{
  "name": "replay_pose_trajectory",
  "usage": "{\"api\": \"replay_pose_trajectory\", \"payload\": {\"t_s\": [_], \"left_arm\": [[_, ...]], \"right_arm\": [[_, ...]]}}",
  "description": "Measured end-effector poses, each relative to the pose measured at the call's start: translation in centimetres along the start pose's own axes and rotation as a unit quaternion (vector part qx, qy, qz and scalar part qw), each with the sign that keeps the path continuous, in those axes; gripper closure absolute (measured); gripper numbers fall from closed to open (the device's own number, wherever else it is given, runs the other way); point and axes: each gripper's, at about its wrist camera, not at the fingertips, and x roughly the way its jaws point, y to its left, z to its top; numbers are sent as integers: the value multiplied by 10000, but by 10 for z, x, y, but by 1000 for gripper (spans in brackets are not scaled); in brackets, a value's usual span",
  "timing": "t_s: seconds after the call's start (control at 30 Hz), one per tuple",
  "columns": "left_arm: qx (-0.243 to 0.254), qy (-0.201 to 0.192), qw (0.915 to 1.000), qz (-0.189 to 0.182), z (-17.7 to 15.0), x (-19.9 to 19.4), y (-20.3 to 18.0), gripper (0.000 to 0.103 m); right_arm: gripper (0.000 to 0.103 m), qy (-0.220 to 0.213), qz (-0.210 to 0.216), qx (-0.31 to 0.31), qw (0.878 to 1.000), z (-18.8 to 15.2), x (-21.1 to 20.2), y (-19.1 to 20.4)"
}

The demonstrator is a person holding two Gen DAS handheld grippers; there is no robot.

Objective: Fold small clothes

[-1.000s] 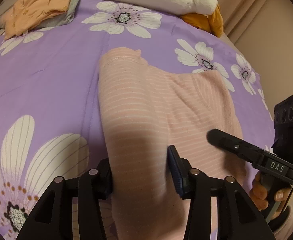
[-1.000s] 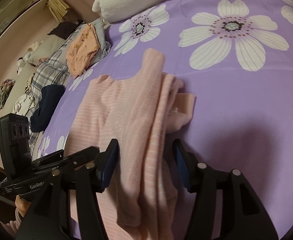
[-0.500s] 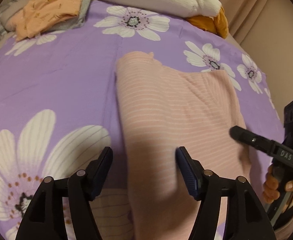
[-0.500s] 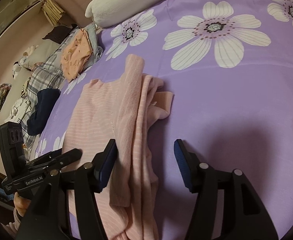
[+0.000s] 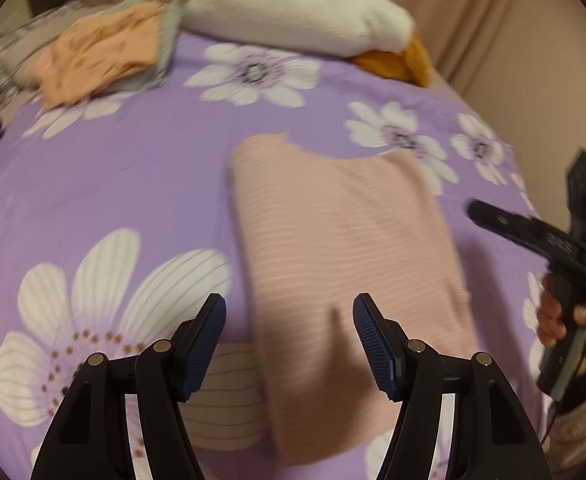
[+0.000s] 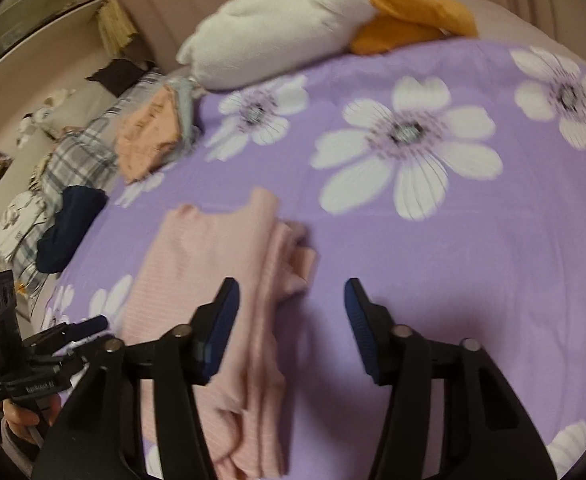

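**Both tongs released over one pink top on the bed**

Currently one pink striped top (image 5: 345,264) lies on the purple flowered bedspread (image 5: 105,172), folded lengthwise into a long band. It is the only garment near the tongs. The left tongs (image 5: 289,328) stand spread apart above its near part, nothing gripped, the cloth running below and beyond the gap and out of the frame's bottom edge. The right tongs (image 6: 291,312) are closing, yet nothing sits between the pads; the top's bunched side, with a sleeve poking out, lies beneath and just ahead of the left-hand pad, while bare bedspread shows under the rest of the gap.

Counted beyond the tongs: one white plush toy (image 6: 289,20) with orange parts at the far edge of the bed, one folded orange printed garment (image 5: 97,52) resting on a grey piece far ahead and to the left, one dark navy item (image 6: 71,232) and one plaid cloth (image 6: 81,156) off the bed's left side.

Each view catches the other tool at its edge, with a hand (image 5: 561,316) on the handle, partly cut off. Both pictures are smeared, so the stripes and the top's folds are hard to read, and the clutter at the far left of the right wrist view cannot be made out.
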Motion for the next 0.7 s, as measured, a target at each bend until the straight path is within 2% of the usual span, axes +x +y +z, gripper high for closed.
{"api": "replay_pose_trajectory", "payload": {"t_s": [0.07,0.17,0.2,0.27,0.43,0.57,0.6,0.7], "left_arm": [[142,-43,9998,-109,2,2,-10,40],[256,81,9994,-233,3,15,-21,54],[283,117,9993,-198,3,20,-22,57],[309,200,9992,-147,1,30,-24,57],[344,270,9989,-164,-3,38,-22,57],[358,303,9988,-126,-3,37,-23,57],[363,303,9988,-111,-3,37,-23,57],[389,302,9987,-96,-5,35,-24,57]], "right_arm": [[67,-45,327,-147,9993,9,4,11],[74,15,599,-308,9977,15,18,26],[76,90,598,-362,9975,17,28,29],[77,267,523,-344,9977,20,47,28],[89,722,82,61,9973,18,85,2],[88,633,135,47,9979,17,76,4],[83,569,180,0,9982,17,69,7],[81,358,601,-287,9971,8,44,23]]}}
